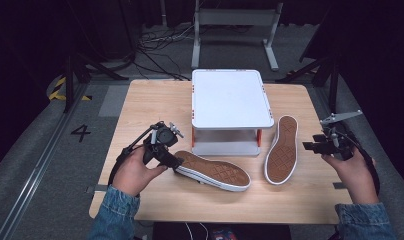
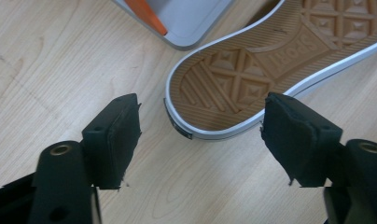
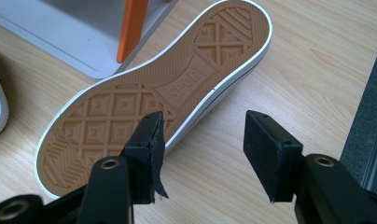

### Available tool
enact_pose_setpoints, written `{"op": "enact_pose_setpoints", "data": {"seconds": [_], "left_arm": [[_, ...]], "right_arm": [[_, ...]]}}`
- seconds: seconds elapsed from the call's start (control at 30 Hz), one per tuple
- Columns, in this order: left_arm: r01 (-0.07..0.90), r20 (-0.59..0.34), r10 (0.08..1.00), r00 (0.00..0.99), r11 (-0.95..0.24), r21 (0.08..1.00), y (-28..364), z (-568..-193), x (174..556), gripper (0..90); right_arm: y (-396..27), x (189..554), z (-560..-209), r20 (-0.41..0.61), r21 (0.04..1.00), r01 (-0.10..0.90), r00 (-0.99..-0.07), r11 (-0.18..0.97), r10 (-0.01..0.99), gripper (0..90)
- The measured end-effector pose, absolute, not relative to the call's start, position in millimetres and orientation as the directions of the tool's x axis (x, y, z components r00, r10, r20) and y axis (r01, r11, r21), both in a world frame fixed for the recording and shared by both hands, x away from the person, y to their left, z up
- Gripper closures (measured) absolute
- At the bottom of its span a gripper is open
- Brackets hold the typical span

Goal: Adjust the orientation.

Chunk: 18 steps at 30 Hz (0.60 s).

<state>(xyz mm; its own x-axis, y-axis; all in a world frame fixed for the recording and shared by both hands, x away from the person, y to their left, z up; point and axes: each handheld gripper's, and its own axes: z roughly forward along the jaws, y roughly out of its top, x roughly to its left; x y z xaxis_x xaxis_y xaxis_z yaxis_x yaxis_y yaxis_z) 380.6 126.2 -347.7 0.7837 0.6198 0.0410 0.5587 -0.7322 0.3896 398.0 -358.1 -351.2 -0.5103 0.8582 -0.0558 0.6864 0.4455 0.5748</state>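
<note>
High view: white stand (image 1: 232, 100) btwn two shoes (image 1: 213, 171) (soles up)

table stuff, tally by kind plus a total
brown-soled white-rimmed canvas shoes lying sole up: 2, one by the left gripper, one nearer the right
white two-tier plastic rack with orange posts: 1
total: 3

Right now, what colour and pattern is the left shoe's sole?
Tan-brown sole, diamond-and-line tread, white rim; left gripper view shows it best.
</note>
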Motion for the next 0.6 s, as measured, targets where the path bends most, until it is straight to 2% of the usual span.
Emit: {"op": "enact_pose_setpoints", "data": {"seconds": [0.1, 0.27, 0.37, 0.5, 0.6], "left_arm": [[0.551, 0.051, 0.611, 0.790, -0.743, 0.380, 122.1, -348.3, 380.0, 31.8], [0.483, 0.102, 0.549, 0.829, -0.796, 0.365, 104.3, -349.5, 377.2, 27.6], [0.451, 0.101, 0.513, 0.852, -0.820, 0.353, 93.6, -353.3, 376.9, 26.6], [0.396, 0.117, 0.451, 0.885, -0.860, 0.321, 79.1, -360.0, 374.2, 20.9], [0.386, 0.085, 0.433, 0.897, -0.864, 0.323, 70.8, -365.3, 374.9, 16.5]], "right_arm": [[-358.4, 397.0, -353.2, -0.052, 0.573, 0.688, -0.512, 0.445, 0.858, 47.4], [-363.7, 394.0, -357.4, -0.043, 0.566, 0.702, -0.498, 0.432, 0.866, 45.2], [-366.0, 392.2, -359.2, -0.043, 0.562, 0.709, -0.489, 0.426, 0.871, 44.8], [-367.5, 388.3, -361.2, -0.054, 0.551, 0.713, -0.487, 0.432, 0.872, 44.5], [-369.3, 385.7, -361.5, -0.054, 0.555, 0.713, -0.482, 0.428, 0.874, 44.2]]}}
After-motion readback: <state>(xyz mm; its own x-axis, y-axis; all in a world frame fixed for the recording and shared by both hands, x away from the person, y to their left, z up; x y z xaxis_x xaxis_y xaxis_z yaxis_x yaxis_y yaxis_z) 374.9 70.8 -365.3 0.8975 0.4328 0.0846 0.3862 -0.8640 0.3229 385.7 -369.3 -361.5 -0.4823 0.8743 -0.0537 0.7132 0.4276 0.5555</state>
